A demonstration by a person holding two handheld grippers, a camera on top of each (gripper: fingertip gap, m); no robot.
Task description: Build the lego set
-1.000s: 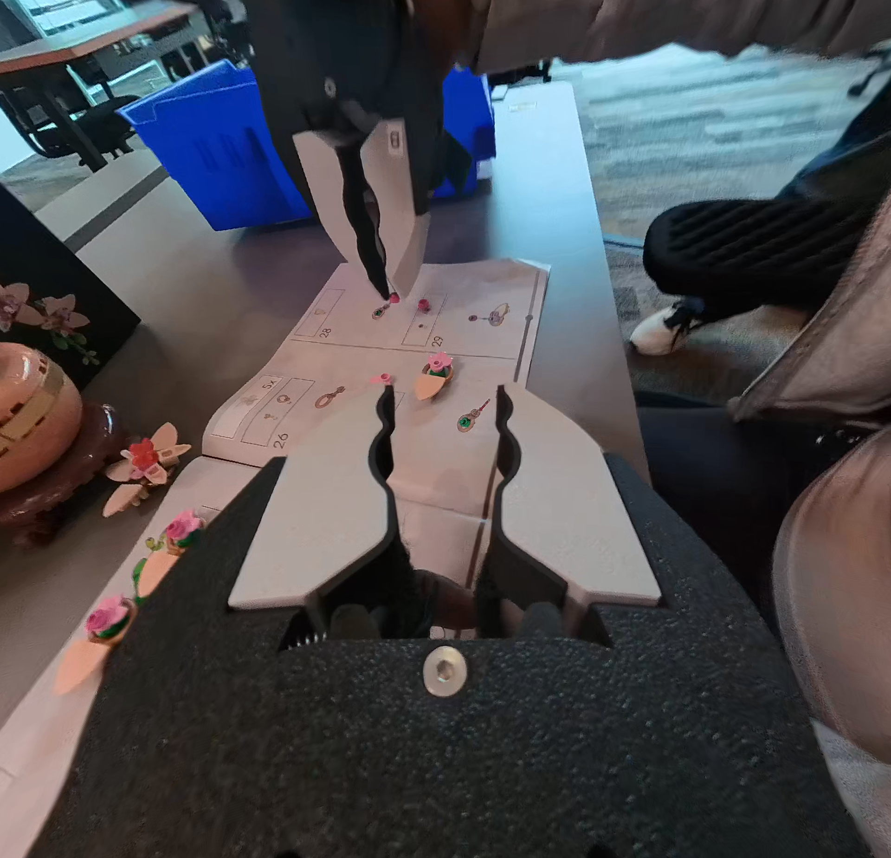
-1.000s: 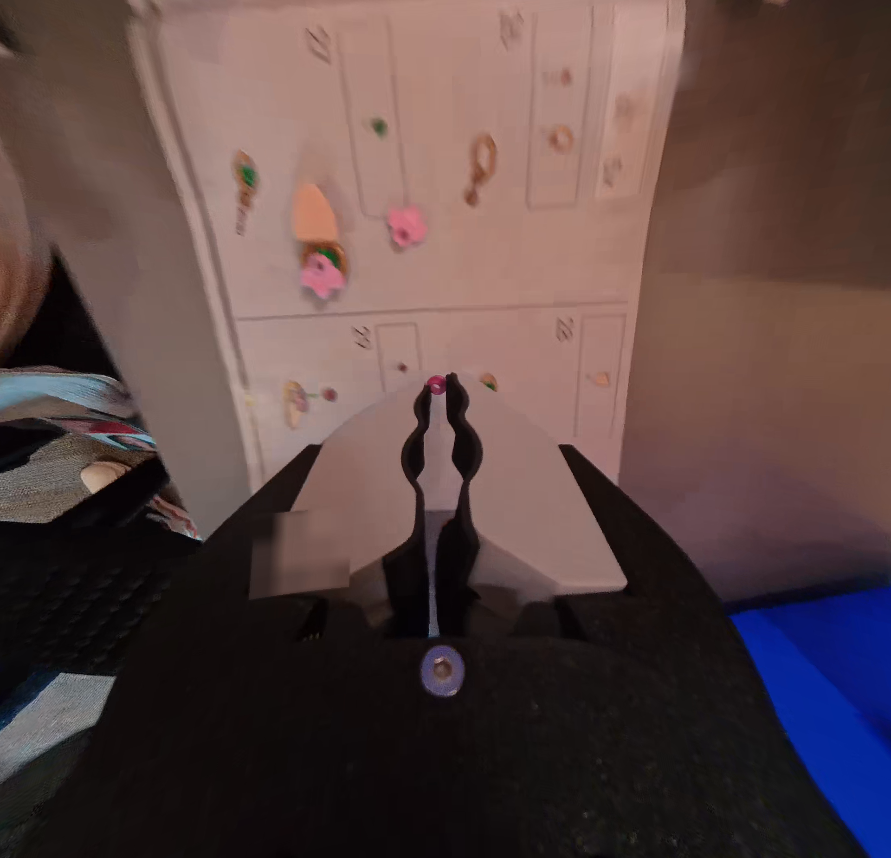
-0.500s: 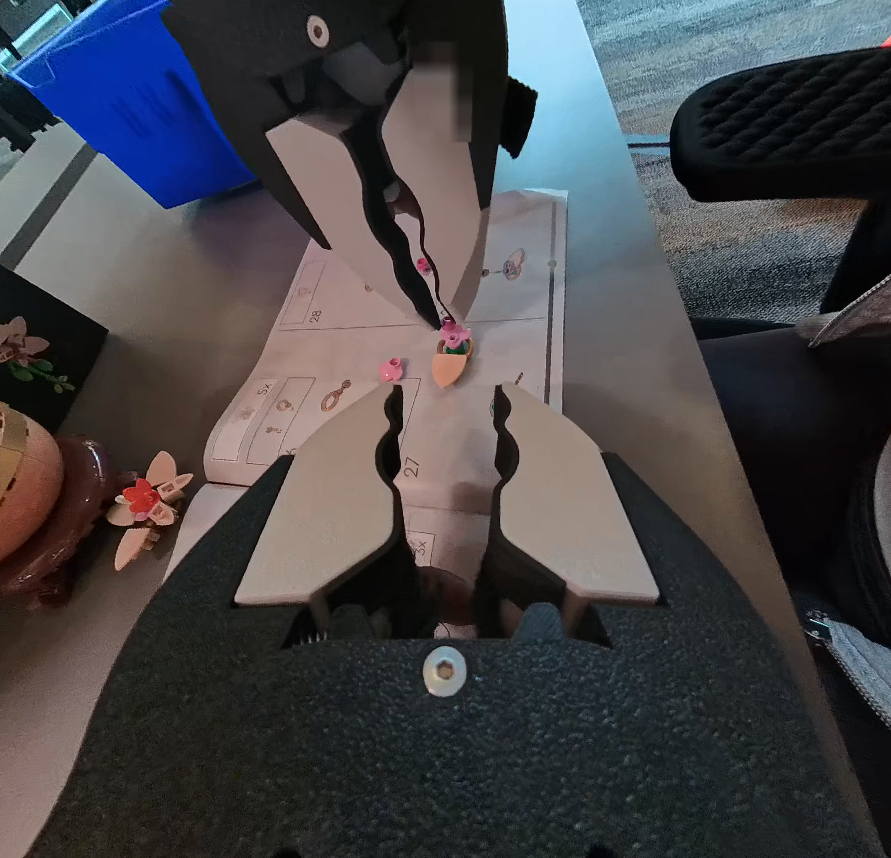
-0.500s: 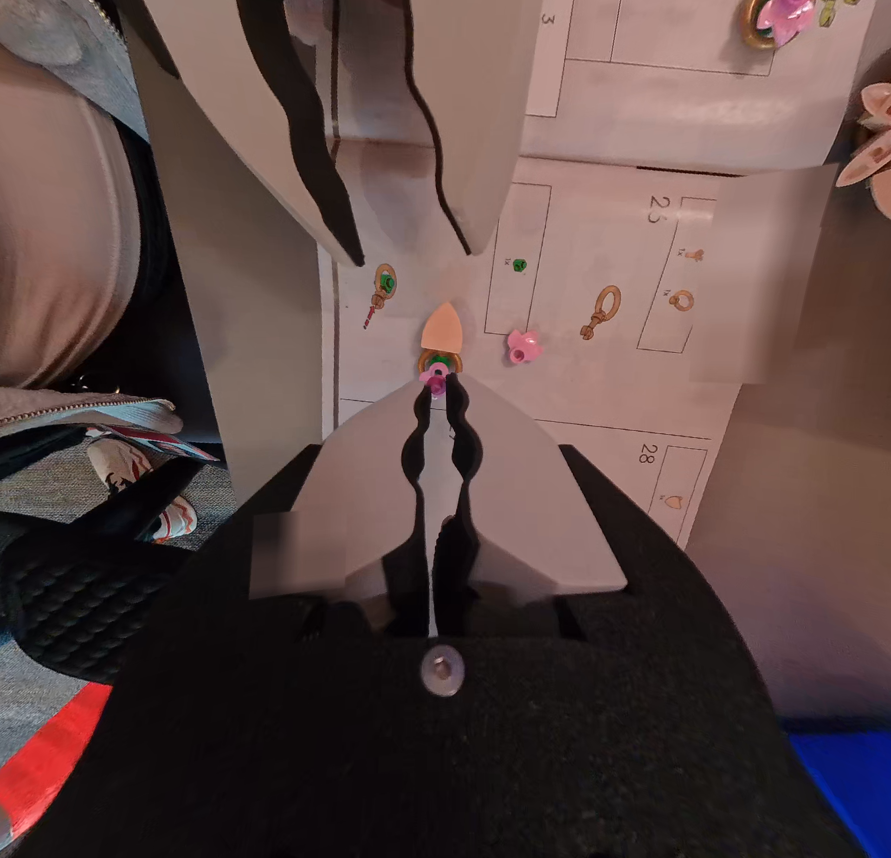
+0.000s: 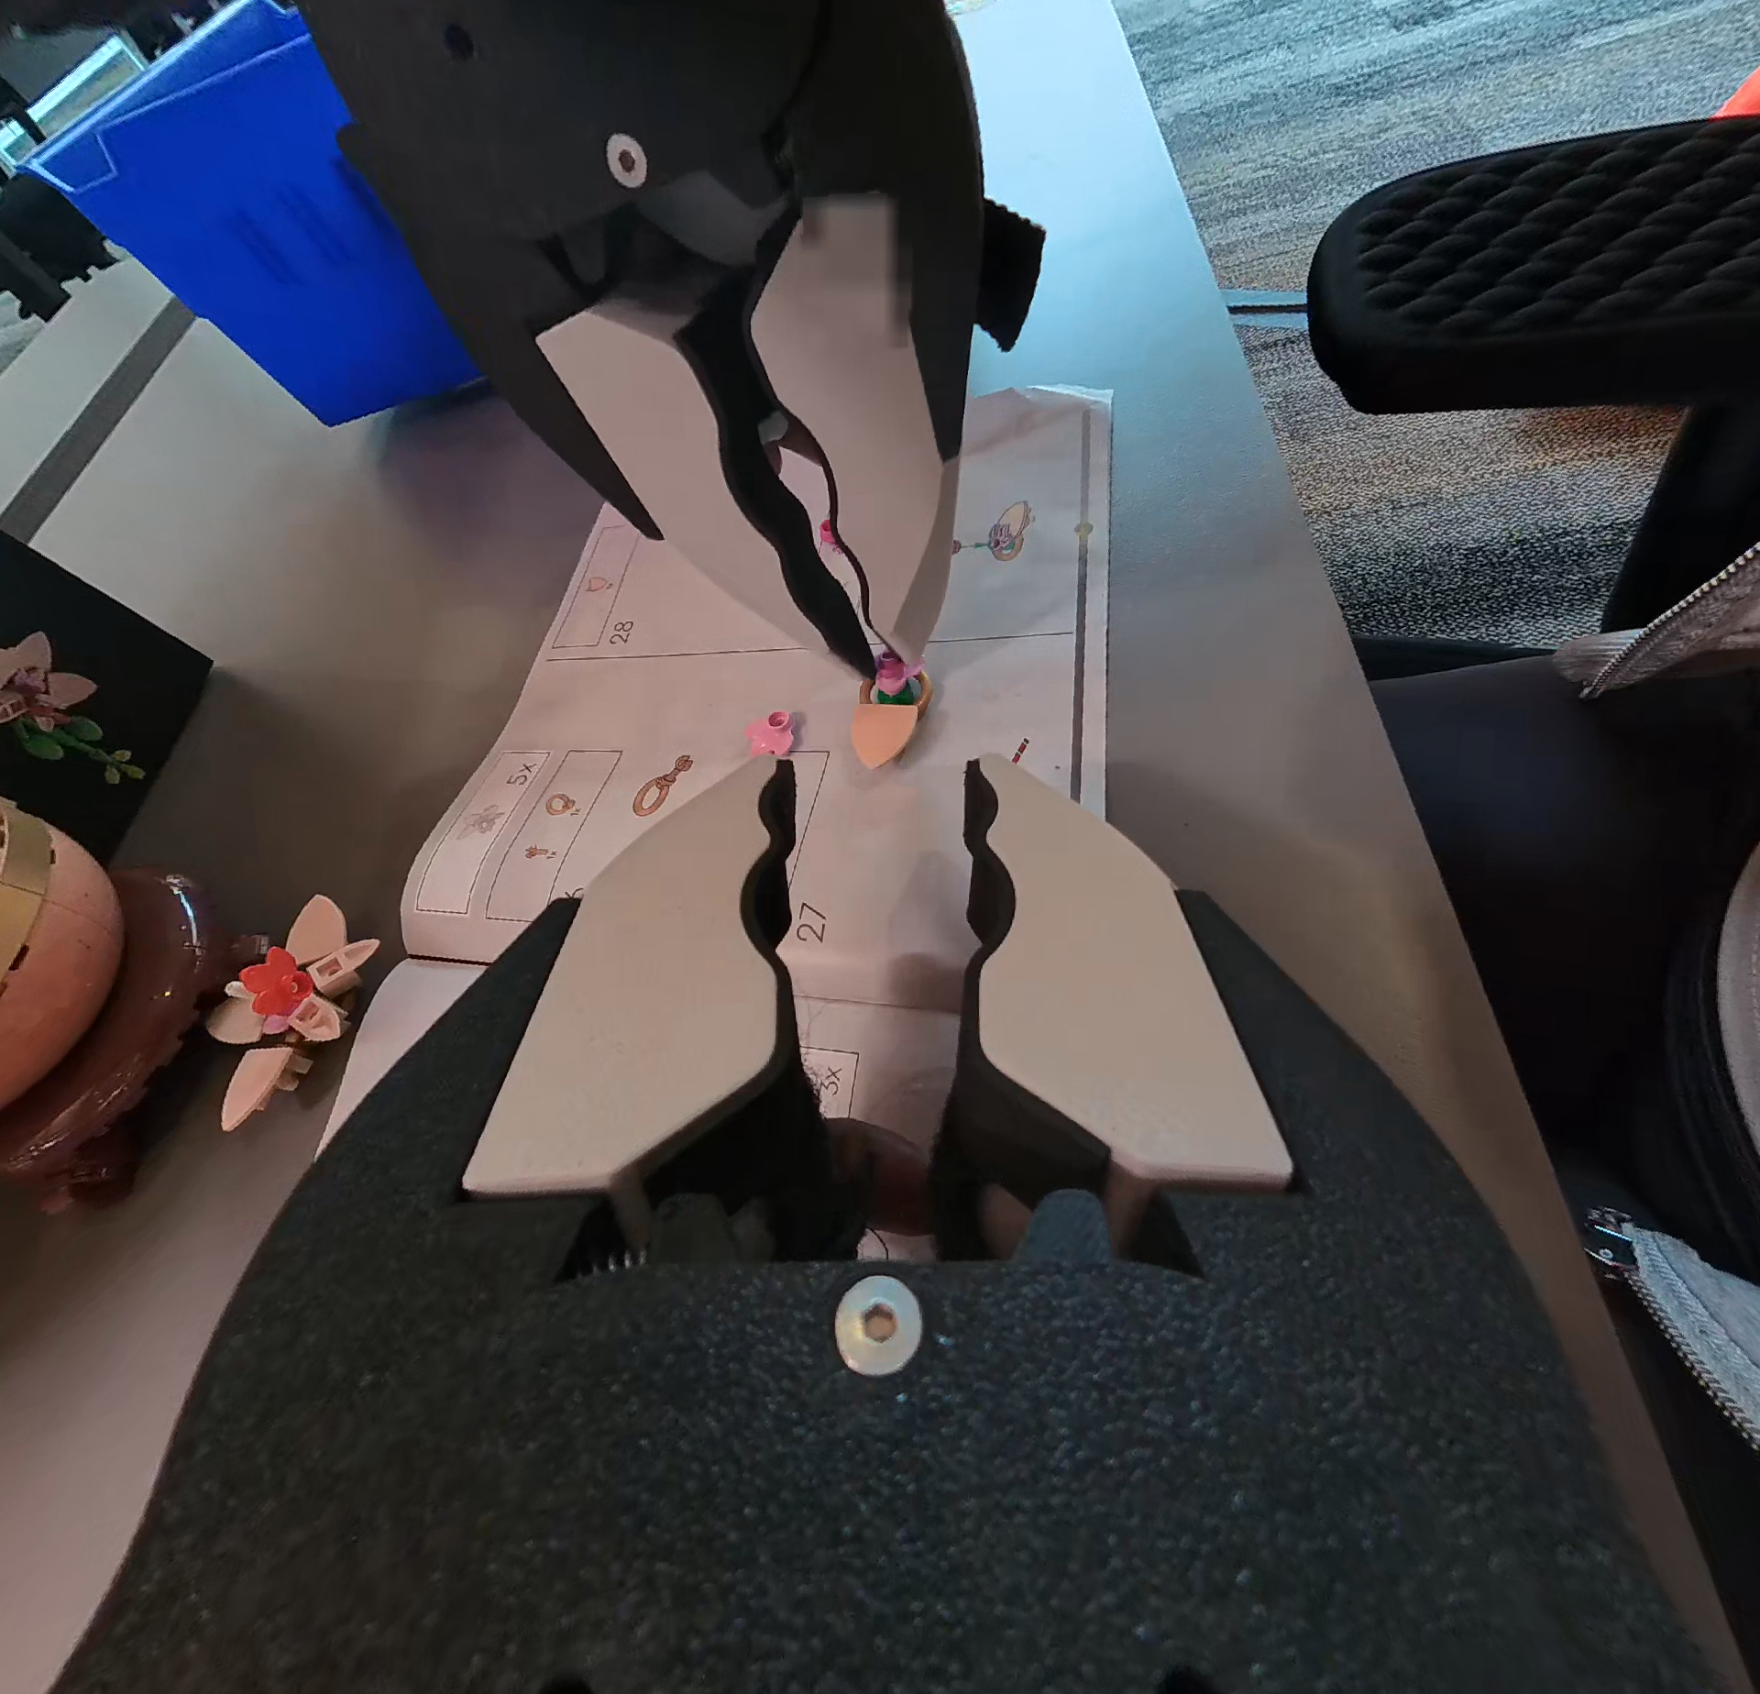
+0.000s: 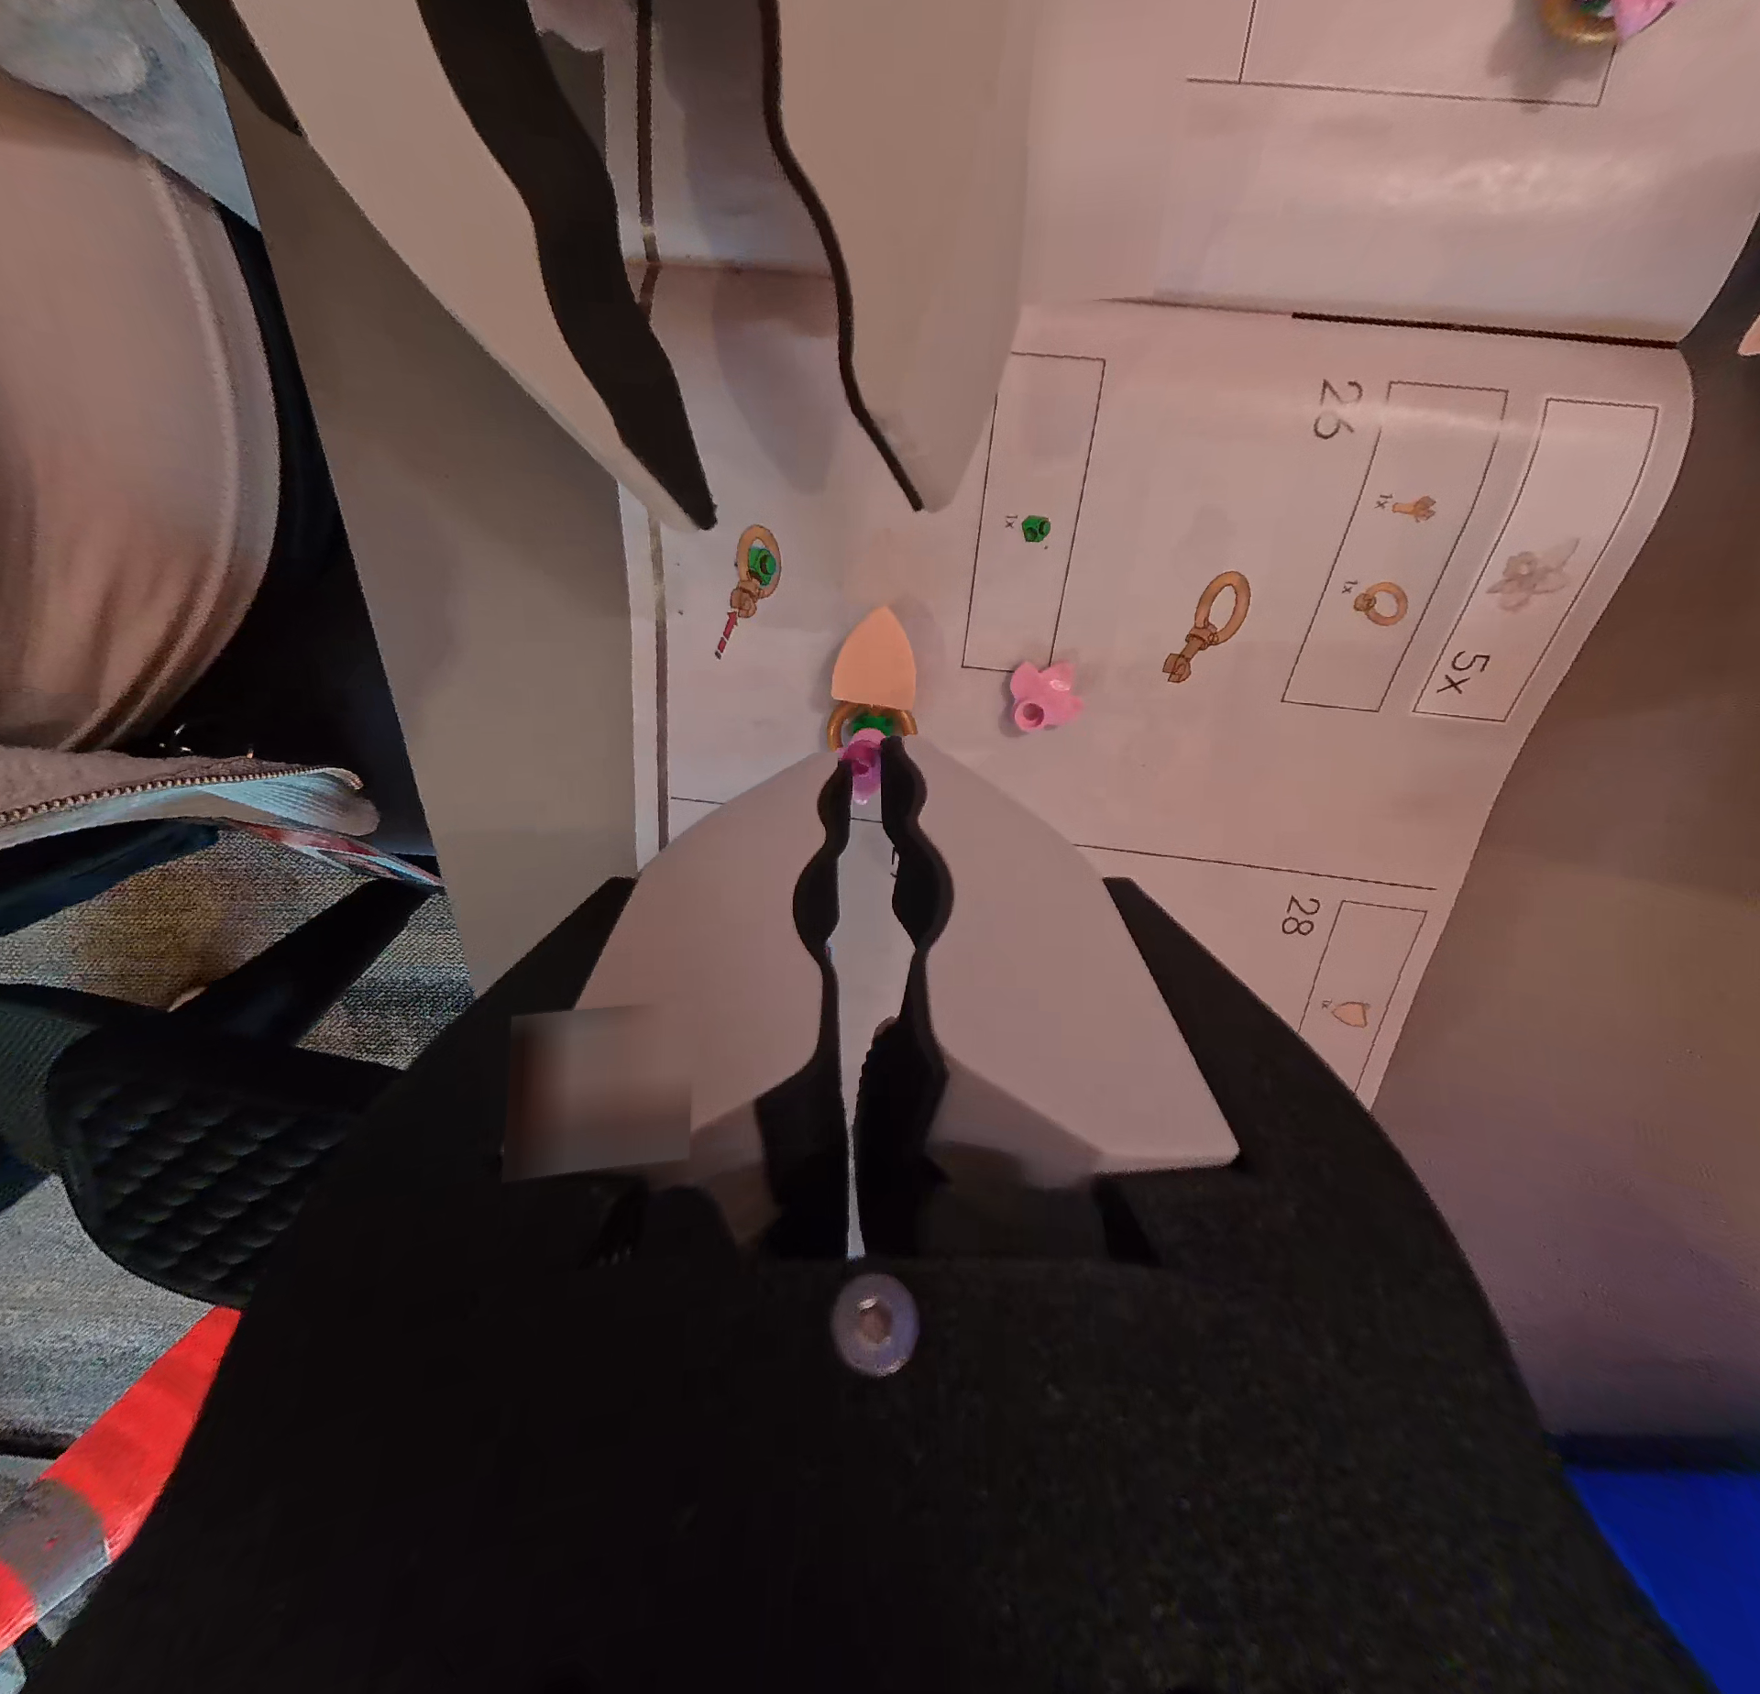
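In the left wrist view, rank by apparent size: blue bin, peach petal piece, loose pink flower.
1. Blue bin, largest though farthest.
2. Peach petal piece.
3. Loose pink flower, slightly smaller, at similar distance.

booklet [image 5: 990, 848]: matt paper; flower piece [image 5: 771, 732]: glossy plastic; table [image 5: 314, 544]: smooth, matt; bin [image 5: 238, 210]: plastic
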